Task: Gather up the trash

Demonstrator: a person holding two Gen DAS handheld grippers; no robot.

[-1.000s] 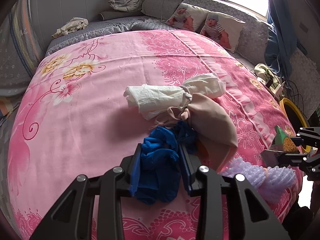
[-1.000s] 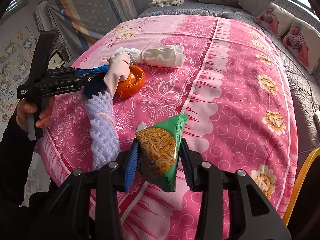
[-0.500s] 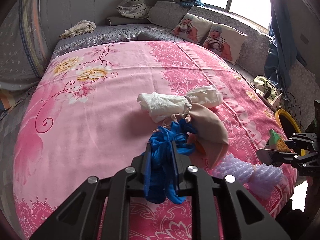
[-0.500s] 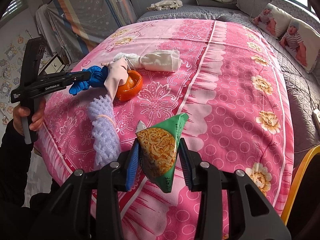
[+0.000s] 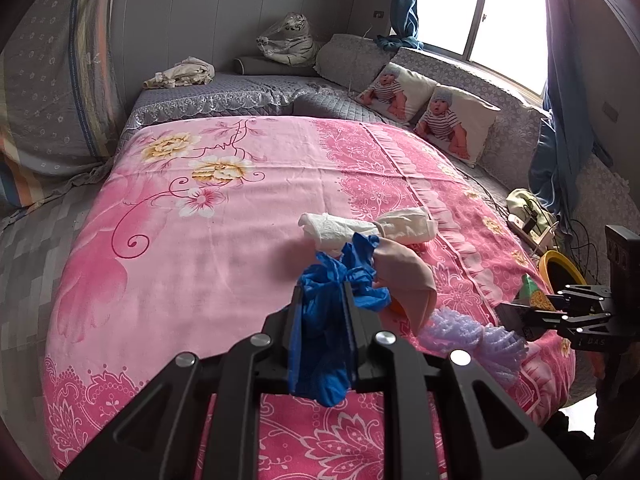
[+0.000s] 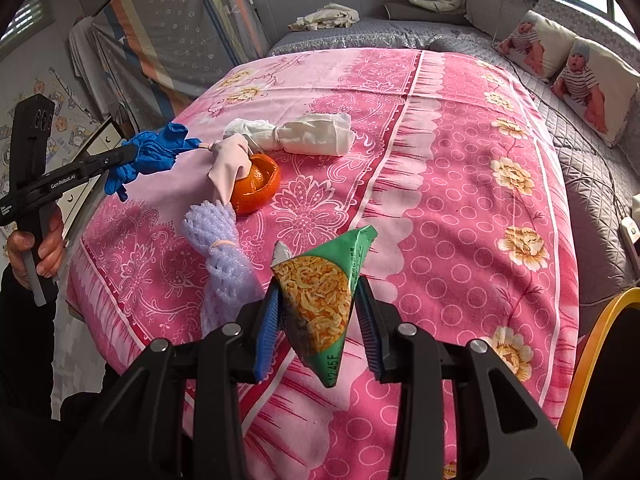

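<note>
Left gripper (image 5: 322,312) angled down, jaws clamped, right gripper (image 6: 318,312) angled down, jaws gripping

Glove (image 6: 234,164) on peel (image 6: 258,186) — seemingly touching

Left claw (image 5: 322,320) of matte black plastic, angular linkage arms with round silver screws, blue ribbed pads (image 6: 266,332) inside the right claw (image 6: 318,320) fingers, white lettering along the left claw's side, upright black handle, hand (image 6: 38,248) with a black sleeve
</note>
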